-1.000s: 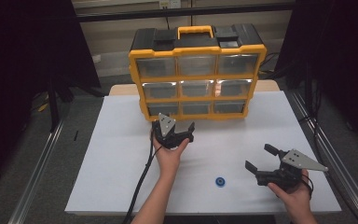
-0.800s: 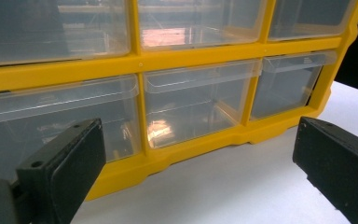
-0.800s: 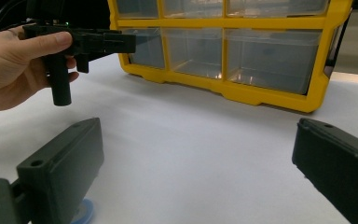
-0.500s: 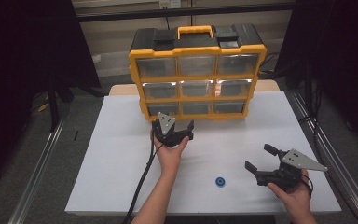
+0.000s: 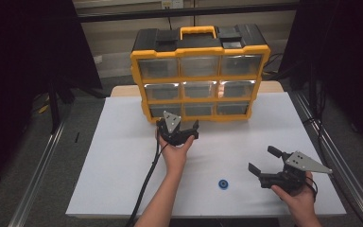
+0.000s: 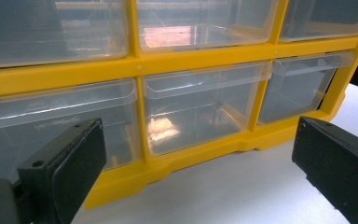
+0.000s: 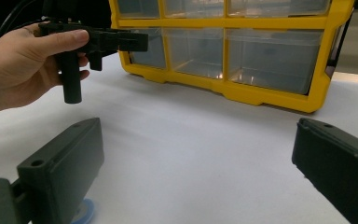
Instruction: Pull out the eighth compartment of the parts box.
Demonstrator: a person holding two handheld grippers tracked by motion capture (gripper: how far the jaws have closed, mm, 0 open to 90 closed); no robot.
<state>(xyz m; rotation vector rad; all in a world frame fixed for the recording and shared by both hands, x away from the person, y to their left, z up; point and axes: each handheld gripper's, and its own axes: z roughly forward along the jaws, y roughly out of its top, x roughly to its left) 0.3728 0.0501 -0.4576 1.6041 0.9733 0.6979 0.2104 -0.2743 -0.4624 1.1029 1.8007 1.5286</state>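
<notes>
A yellow and black organizer cabinet (image 5: 200,75) with several clear drawers stands at the back of the white table (image 5: 123,156). My left gripper (image 5: 178,126) is held open just in front of its bottom row. In the left gripper view, the bottom middle drawer (image 6: 191,112) lies between the wide-apart jaws of the left gripper (image 6: 196,154), untouched. My right gripper (image 5: 263,160) is open and holds nothing, low over the front right of the table. A small blue ring (image 5: 224,184) lies on the table to its left, and the ring (image 7: 85,212) peeks out beside the left jaw in the right gripper view.
The cabinet's drawers look closed, and the ones I can see into (image 7: 270,51) appear empty. The right gripper view takes in the other hand (image 7: 18,65) holding the left gripper (image 7: 121,42) near the cabinet's lower left corner. Metal rails (image 5: 326,142) run along both sides of the table.
My left gripper has edged slightly closer to the cabinet. The right gripper and the blue ring have stayed put.
</notes>
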